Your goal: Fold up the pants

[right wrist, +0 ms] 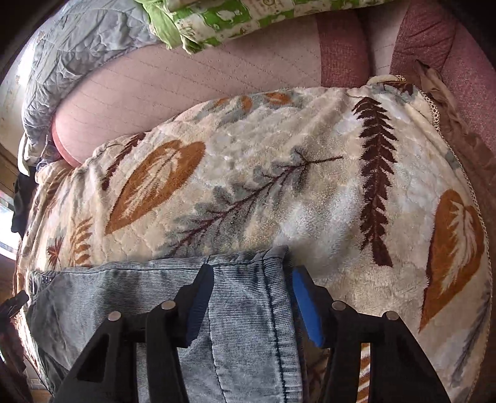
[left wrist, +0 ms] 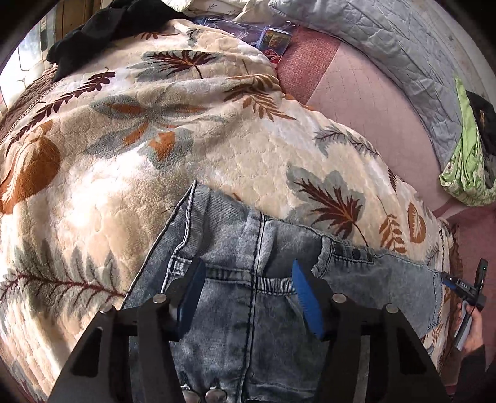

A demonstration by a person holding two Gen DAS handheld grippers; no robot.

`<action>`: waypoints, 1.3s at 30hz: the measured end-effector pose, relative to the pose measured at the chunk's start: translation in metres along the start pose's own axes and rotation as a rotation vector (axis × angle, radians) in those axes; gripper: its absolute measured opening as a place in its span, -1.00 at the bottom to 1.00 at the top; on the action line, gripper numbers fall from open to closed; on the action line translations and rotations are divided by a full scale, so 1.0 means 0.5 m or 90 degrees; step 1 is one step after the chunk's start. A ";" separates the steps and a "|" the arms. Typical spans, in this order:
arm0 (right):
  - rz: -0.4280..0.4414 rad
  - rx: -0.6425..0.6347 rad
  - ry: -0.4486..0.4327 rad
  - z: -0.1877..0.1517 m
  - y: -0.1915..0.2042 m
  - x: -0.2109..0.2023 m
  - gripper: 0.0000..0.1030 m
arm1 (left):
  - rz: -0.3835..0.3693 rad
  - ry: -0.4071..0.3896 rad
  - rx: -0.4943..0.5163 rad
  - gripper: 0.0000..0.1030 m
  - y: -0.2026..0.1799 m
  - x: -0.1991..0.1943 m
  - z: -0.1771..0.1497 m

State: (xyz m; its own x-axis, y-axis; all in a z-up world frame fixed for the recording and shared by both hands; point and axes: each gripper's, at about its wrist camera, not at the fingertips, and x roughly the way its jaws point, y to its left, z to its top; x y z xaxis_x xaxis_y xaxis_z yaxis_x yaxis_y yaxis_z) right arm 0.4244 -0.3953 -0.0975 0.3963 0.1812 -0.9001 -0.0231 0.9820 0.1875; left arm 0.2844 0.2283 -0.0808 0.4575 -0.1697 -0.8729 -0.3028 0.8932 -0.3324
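Observation:
Light blue acid-wash jeans [left wrist: 235,279] lie on a cream leaf-patterned blanket [left wrist: 192,148]. In the left wrist view my left gripper [left wrist: 248,276] is open, its blue-padded fingers [left wrist: 305,294] spread over the waistband and back seam. The right gripper [left wrist: 465,288] shows at the far right, at the jeans' leg end. In the right wrist view my right gripper [right wrist: 252,285] is open, its fingers on either side of the hem end of the jeans [right wrist: 241,297], which lie on the blanket [right wrist: 279,186].
A pink quilted mattress [left wrist: 365,102] lies beyond the blanket, with a grey quilt [left wrist: 403,46], a green patterned bundle [left wrist: 468,167], black clothing [left wrist: 93,34] and a small printed box [left wrist: 272,43]. In the right wrist view the green bundle [right wrist: 223,21] lies at the top.

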 end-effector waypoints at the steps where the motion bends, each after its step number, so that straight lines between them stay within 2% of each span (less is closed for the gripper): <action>1: 0.004 -0.005 0.004 0.000 0.001 0.007 0.03 | -0.001 0.004 -0.005 0.16 0.002 0.006 0.007; 5: -0.005 -0.008 0.015 0.001 -0.003 0.027 -0.11 | 0.018 0.011 -0.010 0.15 0.009 0.027 0.022; 7: 0.001 -0.008 0.009 -0.001 -0.004 0.025 -0.13 | 0.007 0.015 -0.032 0.14 0.022 0.035 0.031; 10: 0.006 -0.007 0.006 -0.003 -0.004 0.023 -0.18 | -0.021 0.016 -0.057 -0.04 0.038 0.034 0.046; 12: 0.009 -0.003 0.003 -0.005 -0.005 0.023 -0.18 | -0.020 0.013 -0.060 -0.04 0.043 0.033 0.047; 14: 0.009 -0.003 0.002 -0.006 -0.005 0.024 -0.18 | -0.009 0.020 -0.048 -0.08 0.043 0.037 0.051; 16: 0.012 0.002 -0.003 -0.007 -0.006 0.022 -0.18 | 0.002 -0.008 -0.059 -0.08 0.051 0.026 0.055; 20: 0.012 0.001 -0.006 -0.007 -0.005 0.022 -0.18 | 0.024 0.003 -0.054 -0.08 0.060 0.043 0.067; 23: 0.012 0.003 -0.010 -0.009 -0.005 0.021 -0.18 | 0.040 -0.013 -0.060 -0.08 0.061 0.049 0.074; 27: 0.016 -0.001 -0.007 -0.007 -0.006 0.020 -0.18 | 0.064 -0.010 -0.032 -0.09 0.049 0.055 0.077; 28: 0.015 -0.005 -0.006 -0.007 -0.005 0.021 -0.18 | 0.073 -0.010 -0.024 -0.26 0.045 0.056 0.077; 29: 0.015 -0.009 -0.006 -0.007 -0.004 0.021 -0.19 | 0.082 -0.008 -0.012 -0.70 0.039 0.061 0.079; 30: 0.012 -0.014 -0.007 -0.008 -0.002 0.021 -0.29 | 0.089 0.003 -0.002 -0.87 0.035 0.067 0.080; 31: 0.009 -0.017 -0.007 -0.007 -0.001 0.020 -0.39 | 0.095 0.005 0.003 -0.89 0.032 0.070 0.080; 32: 0.012 -0.018 -0.006 -0.007 -0.001 0.020 -0.60 | 0.103 0.001 0.010 -0.91 0.029 0.071 0.079; 33: 0.014 -0.024 -0.005 -0.007 0.001 0.019 -0.67 | 0.109 -0.002 0.017 -0.92 0.026 0.071 0.079; 37: -0.011 -0.064 -0.022 -0.007 0.022 0.001 -0.74 | 0.128 -0.035 0.029 -0.94 0.012 0.057 0.089; 39: -0.020 -0.071 -0.048 -0.003 0.029 -0.023 -0.74 | 0.141 -0.066 0.048 -0.94 -0.002 0.038 0.099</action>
State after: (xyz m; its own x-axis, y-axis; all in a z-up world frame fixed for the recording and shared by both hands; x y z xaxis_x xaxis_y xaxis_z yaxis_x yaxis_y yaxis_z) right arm 0.4182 -0.3832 -0.0849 0.4657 0.1495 -0.8722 -0.1097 0.9878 0.1108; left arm 0.3347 0.2448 -0.0796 0.4722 0.0735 -0.8784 -0.3434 0.9332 -0.1065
